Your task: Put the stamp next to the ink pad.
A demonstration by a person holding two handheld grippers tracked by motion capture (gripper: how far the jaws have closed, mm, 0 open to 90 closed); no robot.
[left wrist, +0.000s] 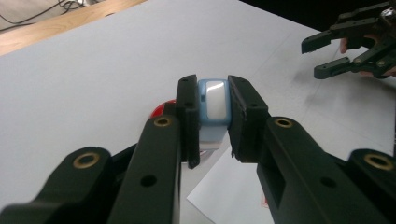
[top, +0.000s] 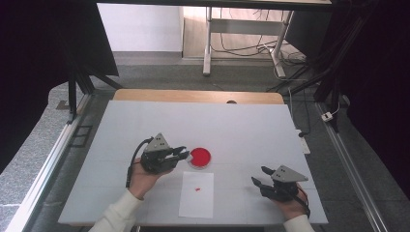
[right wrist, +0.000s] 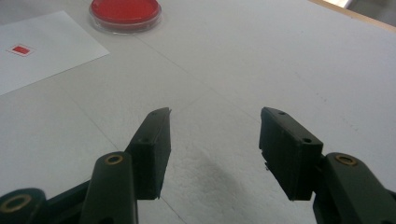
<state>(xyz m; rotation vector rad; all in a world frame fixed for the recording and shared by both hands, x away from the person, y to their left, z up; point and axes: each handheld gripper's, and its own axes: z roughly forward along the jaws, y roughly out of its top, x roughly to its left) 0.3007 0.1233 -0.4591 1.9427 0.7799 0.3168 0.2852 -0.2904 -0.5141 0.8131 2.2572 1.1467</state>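
Note:
My left gripper (top: 183, 153) is shut on a small light-blue block with a white face (left wrist: 214, 100), pinched between the two pads. It hovers just left of a round red dish (top: 200, 157), whose edge peeks out behind the left jaw (left wrist: 159, 109). A white paper sheet (top: 197, 193) lies in front of the dish and carries a small red mark (top: 197, 189). My right gripper (top: 258, 175) rests low at the front right, open with nothing between its jaws (right wrist: 215, 121). From there the dish (right wrist: 125, 10) and the marked sheet (right wrist: 42, 51) lie ahead to the left.
The white table top (top: 241, 130) has a wooden strip (top: 198, 95) along its far edge. Black stands and dark curtains flank the table on both sides. A desk frame with cables (top: 241, 43) stands on the floor beyond.

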